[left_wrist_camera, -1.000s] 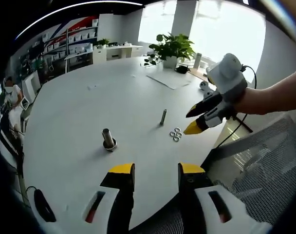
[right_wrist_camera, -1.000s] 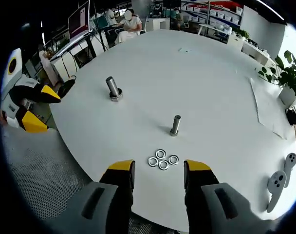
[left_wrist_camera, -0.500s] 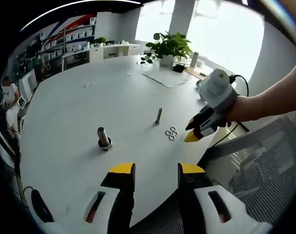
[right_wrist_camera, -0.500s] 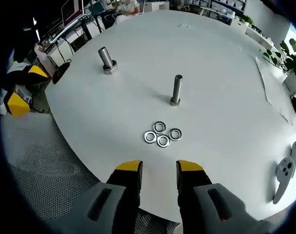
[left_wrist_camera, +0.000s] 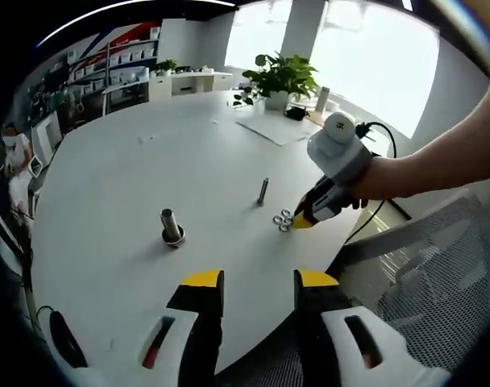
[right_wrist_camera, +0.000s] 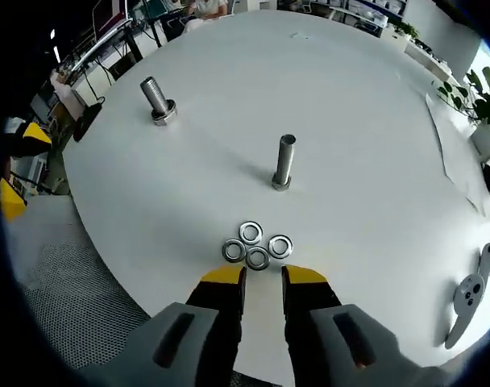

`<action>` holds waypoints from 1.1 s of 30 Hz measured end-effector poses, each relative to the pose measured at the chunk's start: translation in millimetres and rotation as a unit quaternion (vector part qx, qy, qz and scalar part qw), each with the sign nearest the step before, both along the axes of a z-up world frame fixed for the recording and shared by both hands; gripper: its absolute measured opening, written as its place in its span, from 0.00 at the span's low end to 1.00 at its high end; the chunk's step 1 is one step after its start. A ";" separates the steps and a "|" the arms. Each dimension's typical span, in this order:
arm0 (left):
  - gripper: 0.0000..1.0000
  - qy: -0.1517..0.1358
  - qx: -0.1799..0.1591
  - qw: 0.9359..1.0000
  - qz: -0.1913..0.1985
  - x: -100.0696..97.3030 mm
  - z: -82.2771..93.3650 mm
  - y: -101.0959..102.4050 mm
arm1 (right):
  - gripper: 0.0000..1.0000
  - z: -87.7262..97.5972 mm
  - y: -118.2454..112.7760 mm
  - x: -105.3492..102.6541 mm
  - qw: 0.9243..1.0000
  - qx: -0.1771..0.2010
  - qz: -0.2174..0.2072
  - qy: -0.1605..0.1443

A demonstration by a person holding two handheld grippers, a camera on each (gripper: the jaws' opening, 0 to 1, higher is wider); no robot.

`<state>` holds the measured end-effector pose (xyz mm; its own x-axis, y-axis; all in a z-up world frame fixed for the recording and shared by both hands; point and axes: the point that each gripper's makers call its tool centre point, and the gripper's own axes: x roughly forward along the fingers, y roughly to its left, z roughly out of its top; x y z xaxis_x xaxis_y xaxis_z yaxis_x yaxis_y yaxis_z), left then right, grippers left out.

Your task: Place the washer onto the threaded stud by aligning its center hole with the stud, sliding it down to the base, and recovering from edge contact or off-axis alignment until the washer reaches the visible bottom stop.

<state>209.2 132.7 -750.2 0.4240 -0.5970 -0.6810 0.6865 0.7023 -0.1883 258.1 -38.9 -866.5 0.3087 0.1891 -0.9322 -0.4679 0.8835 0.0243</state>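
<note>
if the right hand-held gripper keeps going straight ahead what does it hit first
Probably the cluster of four washers just ahead of the right hand-held gripper; the slim stud stands beyond them. Depth is hard to judge.

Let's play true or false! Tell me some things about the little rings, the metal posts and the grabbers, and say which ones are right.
1. Four washers lie together on the white table. True.
2. One washer already sits on the thin stud. False: the stud is bare, and all four washers lie flat on the table.
3. The right gripper has its jaws just short of the washers. True.
4. The left gripper holds a washer. False: nothing is between its jaws.
5. A thicker stud stands apart from the thin one. True.
</note>
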 end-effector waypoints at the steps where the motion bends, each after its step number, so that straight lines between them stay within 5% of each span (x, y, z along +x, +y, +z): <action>1: 0.33 0.001 0.001 1.000 0.000 -0.3 -0.5 0.4 | 0.19 0.1 0.0 0.8 1.000 0.001 -0.001 0.002; 4: 0.33 0.000 0.002 1.000 -0.001 -0.7 0.0 0.4 | 0.19 0.5 2.8 1.3 1.000 -0.007 0.017 0.004; 8: 0.33 0.000 0.004 1.000 -0.001 -0.6 -0.6 0.8 | 0.18 -0.7 9.3 1.1 0.995 -0.029 0.093 -0.003; 15: 0.33 -0.001 0.005 1.000 -0.002 -0.8 -0.9 0.9 | 0.18 -0.7 10.2 7.0 0.996 -0.007 0.082 0.027; 20: 0.33 0.002 0.010 1.000 -0.005 -2.8 -3.1 0.7 | 0.16 -1.4 9.8 3.2 0.983 -0.060 0.166 0.044; 23: 0.32 0.000 0.013 1.000 -0.008 -3.0 -3.0 -0.2 | 0.15 -2.4 11.8 3.0 0.984 -0.062 0.157 0.054; 27: 0.32 0.001 0.015 1.000 -0.009 -4.0 -3.7 0.2 | 0.15 -2.0 11.0 1.4 0.972 -0.089 0.205 0.068; 33: 0.32 0.002 0.019 1.000 -0.011 -4.2 -4.9 0.9 | 0.14 -4.1 12.7 3.2 0.968 -0.105 0.211 0.086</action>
